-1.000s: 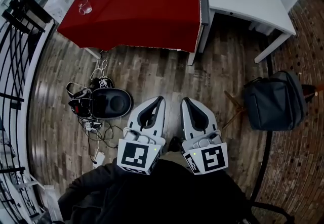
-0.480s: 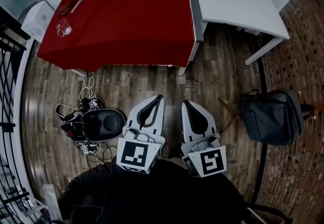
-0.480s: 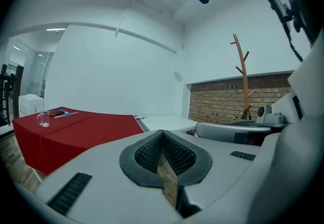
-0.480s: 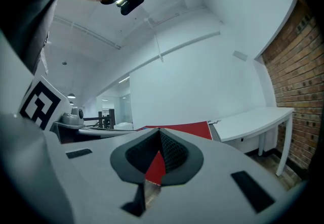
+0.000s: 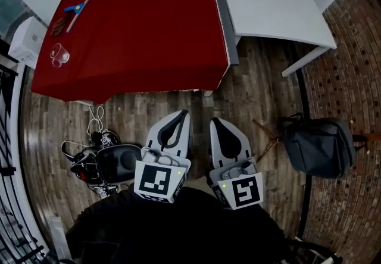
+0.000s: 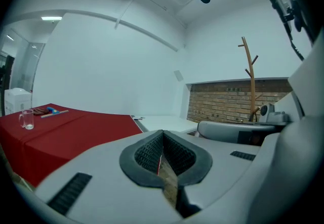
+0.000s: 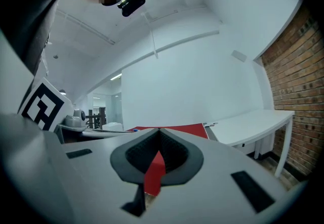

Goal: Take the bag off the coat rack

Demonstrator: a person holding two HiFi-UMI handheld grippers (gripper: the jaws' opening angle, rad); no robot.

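Red cloth covers the desk (image 5: 143,36) at the top of the head view, and a white desk (image 5: 274,9) abuts its right edge. A glass (image 5: 58,54) stands near the red desk's left edge, and a blue-handled tool (image 5: 77,9) lies at its far left corner.

Both tongs hang over the plank floor (image 5: 250,96), just in front of the red desk's near edge. They sit side by side and point toward the desk. The left tongs (image 5: 183,115) are pressed together with nothing between them, which the left gripper view (image 6: 163,139) shows plainly. The right tongs (image 5: 214,121) are likewise closed and empty in the right gripper view (image 7: 158,139).

The bag (image 5: 315,146), a dark grey backpack, is well off to the right of the right tongs, close to the brick wall (image 5: 351,66). It seems to hang on the coat rack (image 5: 266,136), though from above only the wooden legs show beside it. The left gripper view shows the rack's bare upper branches.

A black case (image 5: 118,162) with tangled cables lies on the floor left of the left tongs.
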